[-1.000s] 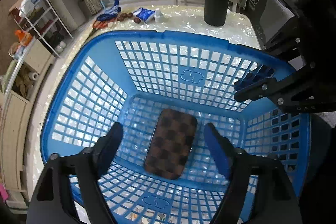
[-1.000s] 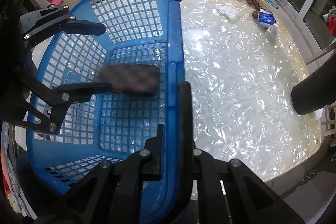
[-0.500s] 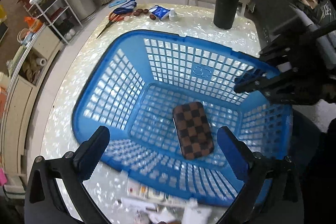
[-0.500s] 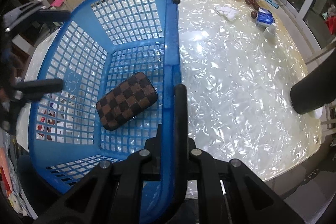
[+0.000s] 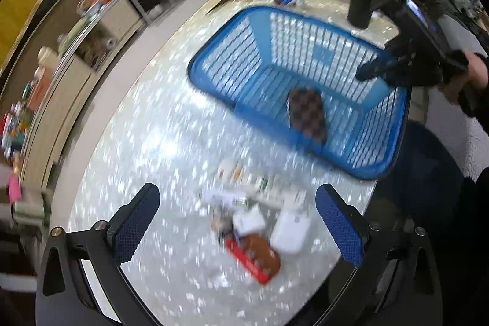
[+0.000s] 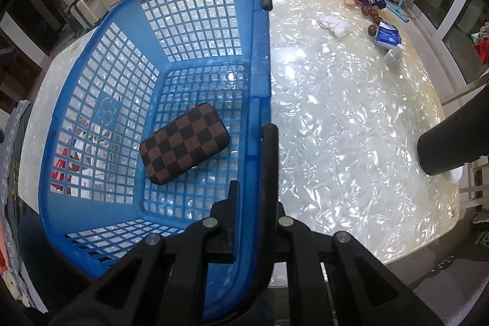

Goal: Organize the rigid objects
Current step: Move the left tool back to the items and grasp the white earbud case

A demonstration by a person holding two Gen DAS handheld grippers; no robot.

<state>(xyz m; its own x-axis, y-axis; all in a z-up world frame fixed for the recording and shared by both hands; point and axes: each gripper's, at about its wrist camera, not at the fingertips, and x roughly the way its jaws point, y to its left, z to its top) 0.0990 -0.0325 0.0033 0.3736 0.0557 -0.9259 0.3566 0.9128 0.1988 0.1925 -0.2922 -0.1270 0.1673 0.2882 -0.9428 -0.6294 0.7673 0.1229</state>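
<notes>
My right gripper [image 6: 249, 173] has its jaws clamped on the near rim of the blue basket [image 6: 259, 57], one finger inside the wall and one outside. The checkered case [image 6: 184, 142] lies flat on the basket's floor, touching nothing else. My left gripper [image 5: 241, 222] has just been opening its jaws; they stand wide with nothing between them, outside the basket, above a blurred cluster of small items [image 5: 259, 228] on the table [image 5: 146, 142] just beside the basket's wall.
</notes>
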